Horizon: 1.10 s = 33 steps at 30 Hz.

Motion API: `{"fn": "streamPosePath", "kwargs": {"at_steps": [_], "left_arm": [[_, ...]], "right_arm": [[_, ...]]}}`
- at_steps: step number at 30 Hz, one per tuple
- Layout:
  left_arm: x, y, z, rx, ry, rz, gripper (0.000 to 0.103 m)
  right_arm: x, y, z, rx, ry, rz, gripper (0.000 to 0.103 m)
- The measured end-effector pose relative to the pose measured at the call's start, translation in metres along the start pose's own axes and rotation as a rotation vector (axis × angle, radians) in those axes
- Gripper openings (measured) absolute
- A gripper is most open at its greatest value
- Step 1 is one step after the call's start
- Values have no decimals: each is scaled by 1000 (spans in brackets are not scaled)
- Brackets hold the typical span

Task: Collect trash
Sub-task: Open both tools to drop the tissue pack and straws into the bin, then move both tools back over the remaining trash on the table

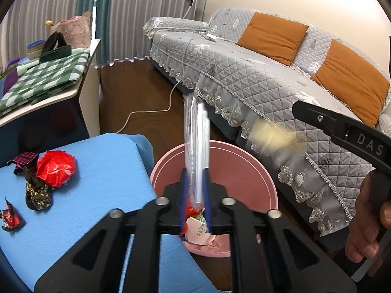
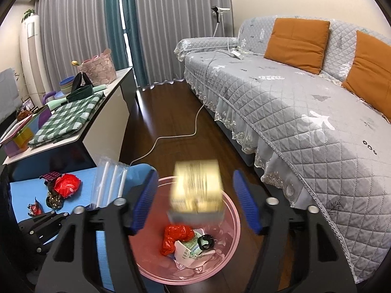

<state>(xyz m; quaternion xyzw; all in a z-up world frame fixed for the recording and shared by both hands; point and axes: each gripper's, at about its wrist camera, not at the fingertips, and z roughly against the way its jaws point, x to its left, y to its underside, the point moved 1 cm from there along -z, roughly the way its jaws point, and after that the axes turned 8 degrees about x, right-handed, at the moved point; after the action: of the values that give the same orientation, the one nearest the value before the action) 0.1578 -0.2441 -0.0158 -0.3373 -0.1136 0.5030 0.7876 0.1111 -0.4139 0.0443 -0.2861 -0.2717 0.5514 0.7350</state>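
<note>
The left hand-held gripper (image 1: 195, 183) points down over the pink bin (image 1: 244, 161), its blue jaws nearly together around a clear bag of white straws (image 1: 198, 131). The bag stands up from the jaws toward 12 o'clock in the left wrist view; whether the pads still press it I cannot tell, as the bag is see-through and blurred.

The right hand-held gripper (image 2: 195, 202) is released, jaws wide apart, tilted down over the same bin (image 2: 229, 210). A yellow box (image 2: 196, 188), smeared by motion, sits in mid-air between the jaws and touches neither pad, above the bin's mouth. In the left wrist view the same box (image 1: 268, 134) is a pale blur at 3 o'clock, just below the black finger of the right gripper, with the person's hand (image 1: 366, 222) wrapped on the handle at 4 o'clock.

Inside the bin lie a red wrapper (image 2: 176, 239), white printed paper (image 2: 188, 251) and a small black ring (image 2: 205, 241).

On the blue worktop (image 1: 97, 171), at 9 o'clock of the bin, remain a red crumpled bag (image 1: 56, 167), a dark floral scrap (image 1: 38, 193) touching it, and a small red-black wrapper (image 1: 9, 217) apart near the edge.
</note>
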Motion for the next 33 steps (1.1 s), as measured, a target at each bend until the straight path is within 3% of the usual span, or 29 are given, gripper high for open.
{"fn": "streamPosePath", "kwargs": {"at_steps": [2,14,25,33], "left_arm": [[0,1,1,1,-2,2,19],[10,10,27,-14,-30,8,19],[39,27,79,-58,-85,41,19],[73,62,112,-63,-140,62,19]], "right_arm": [[0,0,1,-1,2,1,71],[7,0,8,-31,-15,14,71],[35,8,29,-80,-63,80,70],[68,21,47,-114,-120,156,55]]}}
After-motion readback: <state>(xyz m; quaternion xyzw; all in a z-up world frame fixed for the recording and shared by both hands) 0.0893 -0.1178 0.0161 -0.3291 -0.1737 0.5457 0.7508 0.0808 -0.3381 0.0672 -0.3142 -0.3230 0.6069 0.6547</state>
